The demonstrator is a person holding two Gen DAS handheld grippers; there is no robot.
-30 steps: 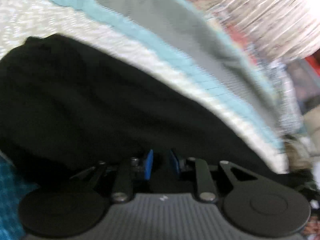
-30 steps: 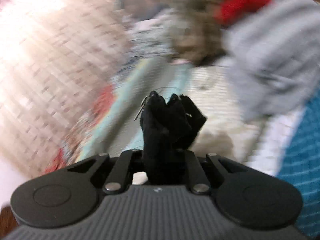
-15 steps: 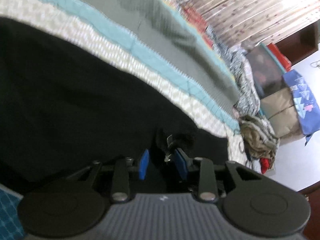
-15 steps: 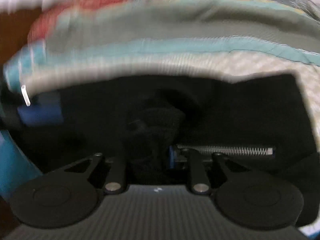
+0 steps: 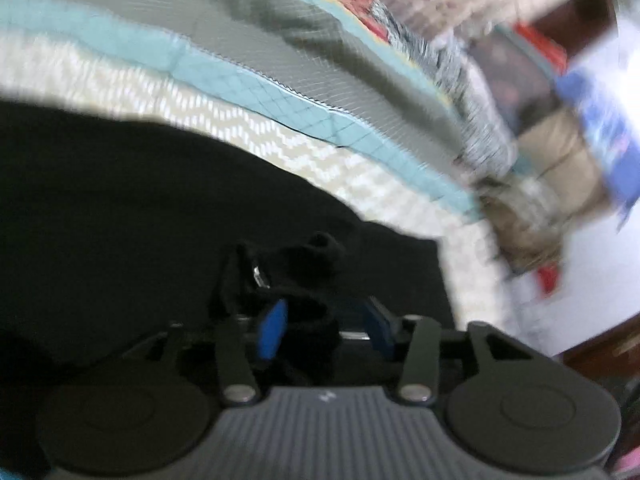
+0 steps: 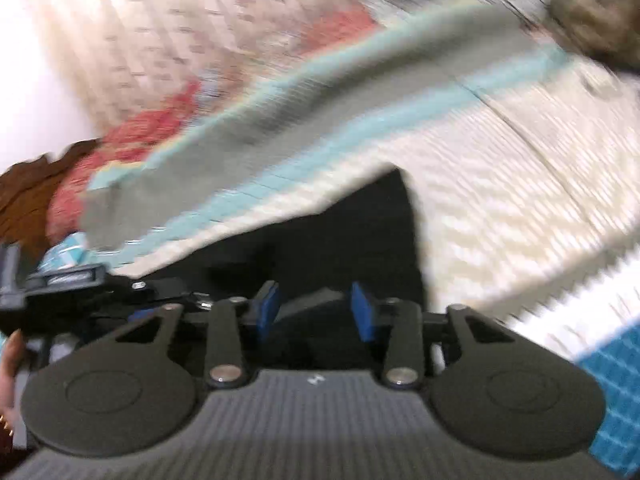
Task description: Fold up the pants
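The black pants (image 5: 120,208) lie spread on a quilted bed cover. My left gripper (image 5: 324,324) hangs low over them, its jaws closing. A bunched fold of the waist with a metal fastener (image 5: 260,276) sits loosely between the blue pads (image 5: 272,332), and the pads do not press it. In the right wrist view a corner of the pants (image 6: 360,220) lies flat. My right gripper (image 6: 316,308) is just above it, jaws apart and closing, with only flat black cloth under the gap.
The bed cover has cream (image 5: 304,152), teal (image 5: 240,80) and grey (image 5: 280,28) bands. Crumpled clothes (image 5: 520,220) are piled at its far right end. A person's hand (image 6: 10,360) shows at the left edge beside a black device (image 6: 64,284).
The right gripper, shut on a raised bunch of black cloth a second ago, has let it go and now stands apart over the flat pants. The left jaws have widened. Both views have swung.
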